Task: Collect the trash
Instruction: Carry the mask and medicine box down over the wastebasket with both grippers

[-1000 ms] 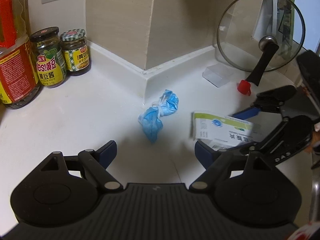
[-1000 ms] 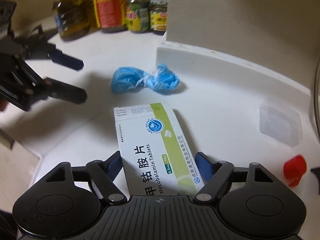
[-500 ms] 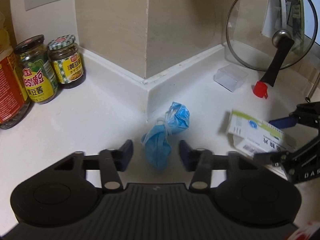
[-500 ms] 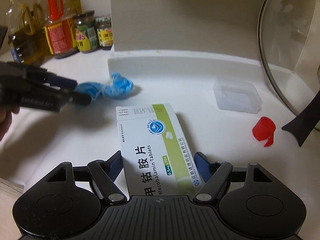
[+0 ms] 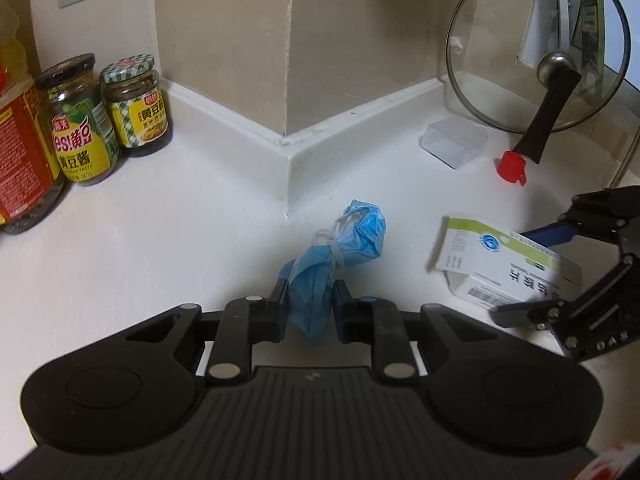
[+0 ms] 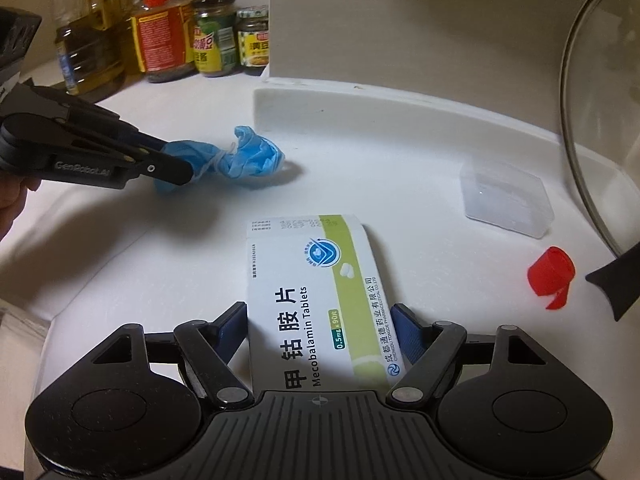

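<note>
Left tongs: just closed, clenching blue face mask on white bench. Right tongs: grasping tablet box.

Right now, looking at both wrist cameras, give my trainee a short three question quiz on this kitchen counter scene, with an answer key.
1. True or false: the left gripper is closed on the crumpled blue face mask.
2. What does the right gripper hold between its fingers? A) the small red plastic cap B) the white and green tablet box C) the clear plastic lidded box
3. Fill in: the round glass pot lid leans against the ____ behind the white counter.

Key: 1 true, its jaws have just been closing on the mask. 2 B. 3 wall.
</note>
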`<state>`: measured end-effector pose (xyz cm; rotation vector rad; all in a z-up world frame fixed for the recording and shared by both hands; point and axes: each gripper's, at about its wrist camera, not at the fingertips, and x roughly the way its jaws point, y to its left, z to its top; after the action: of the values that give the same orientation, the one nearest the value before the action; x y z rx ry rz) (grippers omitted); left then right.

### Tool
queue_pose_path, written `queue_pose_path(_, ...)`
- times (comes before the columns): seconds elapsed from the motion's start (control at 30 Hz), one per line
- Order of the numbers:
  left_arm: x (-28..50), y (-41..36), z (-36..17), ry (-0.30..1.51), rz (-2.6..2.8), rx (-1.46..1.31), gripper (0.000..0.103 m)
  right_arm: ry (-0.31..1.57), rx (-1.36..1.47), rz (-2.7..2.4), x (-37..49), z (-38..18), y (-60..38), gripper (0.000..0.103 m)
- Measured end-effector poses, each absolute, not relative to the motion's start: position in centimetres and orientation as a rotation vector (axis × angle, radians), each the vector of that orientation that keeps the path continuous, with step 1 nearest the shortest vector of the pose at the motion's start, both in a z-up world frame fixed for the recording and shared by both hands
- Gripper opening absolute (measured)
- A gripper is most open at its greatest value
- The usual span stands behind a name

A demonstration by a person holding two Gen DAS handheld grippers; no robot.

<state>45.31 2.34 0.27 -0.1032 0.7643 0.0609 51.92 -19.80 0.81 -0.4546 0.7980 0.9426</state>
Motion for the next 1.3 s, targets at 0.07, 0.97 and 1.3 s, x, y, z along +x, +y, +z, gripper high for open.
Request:
queue_pose_path(0.07, 44.8, 2.2, 0.3, 0.766, 0.057, -0.110, 0.020, 0.824, -0.429, 0.956, 52.1, 0.8, -20.0, 0.076)
queue_pose_path(0.97, 28.7, 0.7, 1.7, 0.756, -0.004, -0.232, 0.019, 0.734, -0.077, 0.683, 33.6, 4.7, -21.9, 0.071)
queue_pose_path(1.3, 19.7, 1.8, 1.5, 0.759, -0.056, -0.232, 0.019, 0.718, -0.021, 0.620, 23.6, 4.8, -20.6, 0.071)
